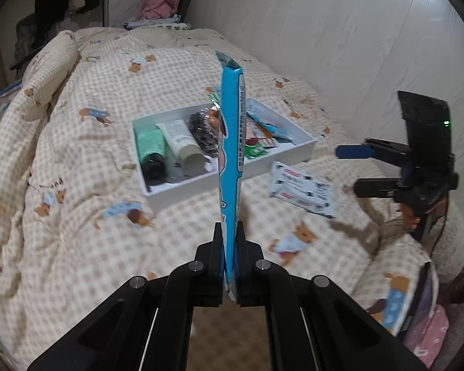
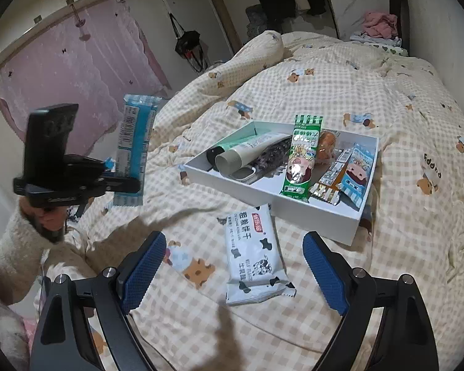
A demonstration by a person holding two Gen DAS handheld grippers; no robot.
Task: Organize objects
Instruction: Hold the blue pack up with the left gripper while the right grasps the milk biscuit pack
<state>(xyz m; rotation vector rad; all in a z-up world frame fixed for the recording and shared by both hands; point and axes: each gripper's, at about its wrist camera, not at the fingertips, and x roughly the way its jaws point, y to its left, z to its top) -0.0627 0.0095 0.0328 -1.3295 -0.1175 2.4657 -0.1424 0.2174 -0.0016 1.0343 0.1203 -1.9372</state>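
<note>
My left gripper (image 1: 230, 238) is shut on a long blue snack packet (image 1: 231, 142), held edge-on above the bed; the right wrist view shows that gripper (image 2: 123, 174) at the left with the blue packet (image 2: 133, 142) standing up in it. A white tray (image 1: 306, 151) on the bed holds tubes and snack packets; the tray (image 2: 318, 219) lies past my right gripper. A white milk-biscuit packet (image 2: 255, 253) with cow spots lies flat on the quilt in front of the tray, the same biscuit packet (image 1: 303, 191) seen right of the blue one. My right gripper (image 2: 233, 266) hovers open over it, fingers either side, not touching.
The checked bear-print quilt (image 2: 371, 92) covers the whole bed, with a rolled pillow (image 2: 250, 58) at the far side. A wall (image 1: 340, 24) runs along the bed. Folded clothes (image 2: 377, 27) lie at the head. A person's sleeve (image 2: 12, 253) sits at the left.
</note>
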